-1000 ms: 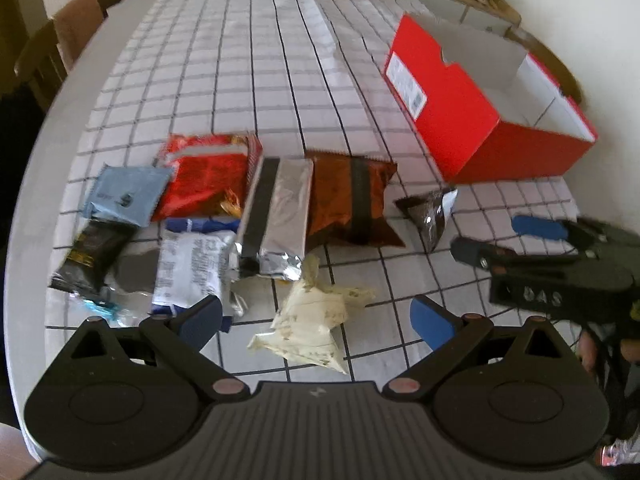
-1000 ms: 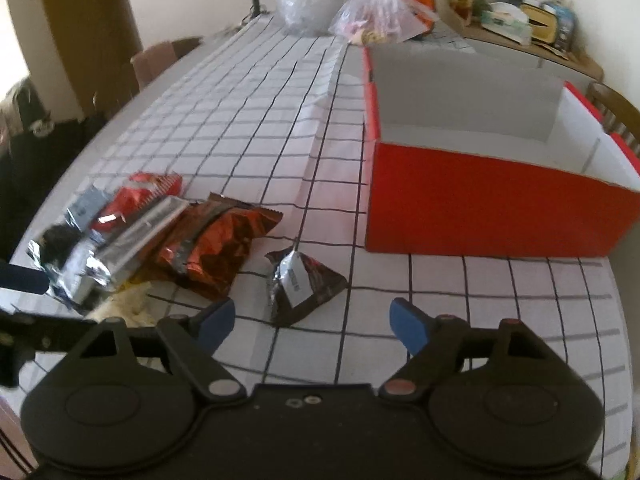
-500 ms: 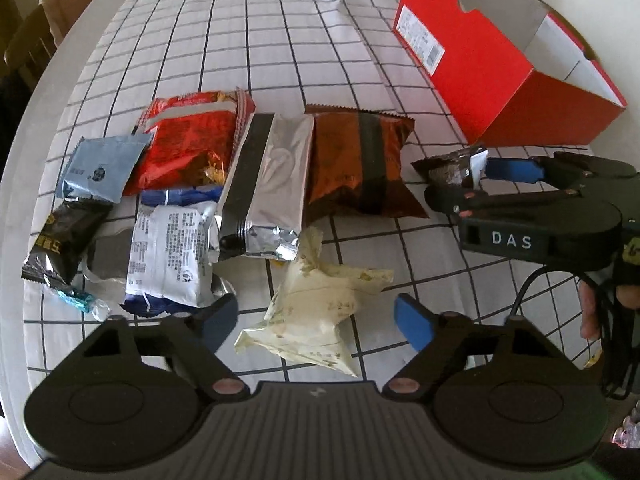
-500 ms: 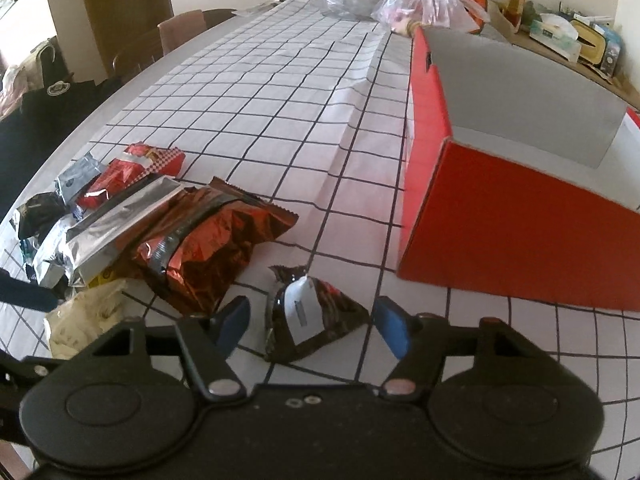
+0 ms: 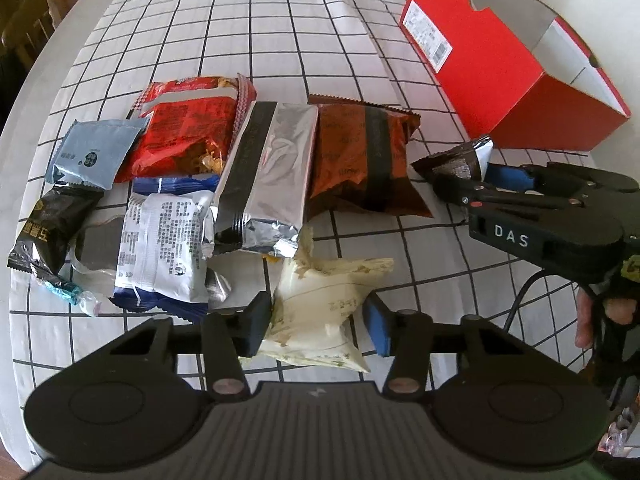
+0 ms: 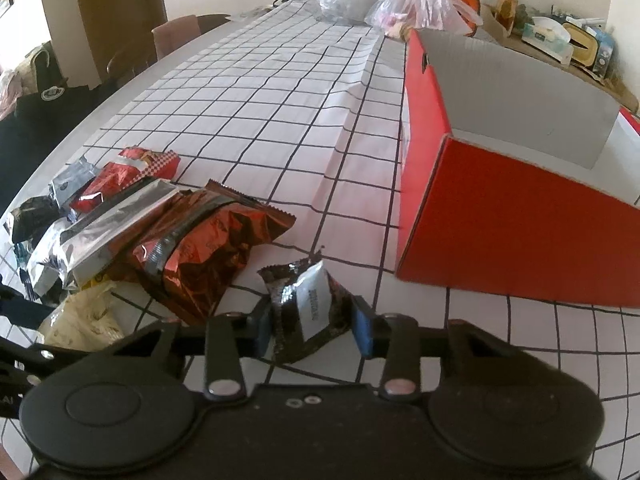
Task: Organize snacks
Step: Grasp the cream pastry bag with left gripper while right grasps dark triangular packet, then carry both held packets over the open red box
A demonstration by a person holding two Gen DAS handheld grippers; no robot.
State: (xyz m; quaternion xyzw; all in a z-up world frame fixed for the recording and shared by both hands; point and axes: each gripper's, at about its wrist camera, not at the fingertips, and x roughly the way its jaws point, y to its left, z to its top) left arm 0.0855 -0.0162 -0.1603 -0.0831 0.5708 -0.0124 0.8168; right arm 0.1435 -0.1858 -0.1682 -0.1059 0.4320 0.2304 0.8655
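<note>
Checked tablecloth (image 6: 280,92), chairs (image 6: 176,34), cluttered side shelf (image 6: 560,36) by the wall.

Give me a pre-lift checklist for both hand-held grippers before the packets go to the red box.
1. Cream packet sits between the left hand-held gripper fingers: ok; jaws closing.
2. Left pads pressing both sides: not ok; near pad touches, far pad shows a gap.
3. Small dark packet sits between the right hand-held gripper fingers: ok; jaws closing.
4. Right grip firm enough to lift: cannot tell; the pads meet its sides.
5. Red box open on top: ok; floor hidden.
6. Cream packet free of the silver bag: cannot tell; its top corner reaches the bag's lower edge.
</note>
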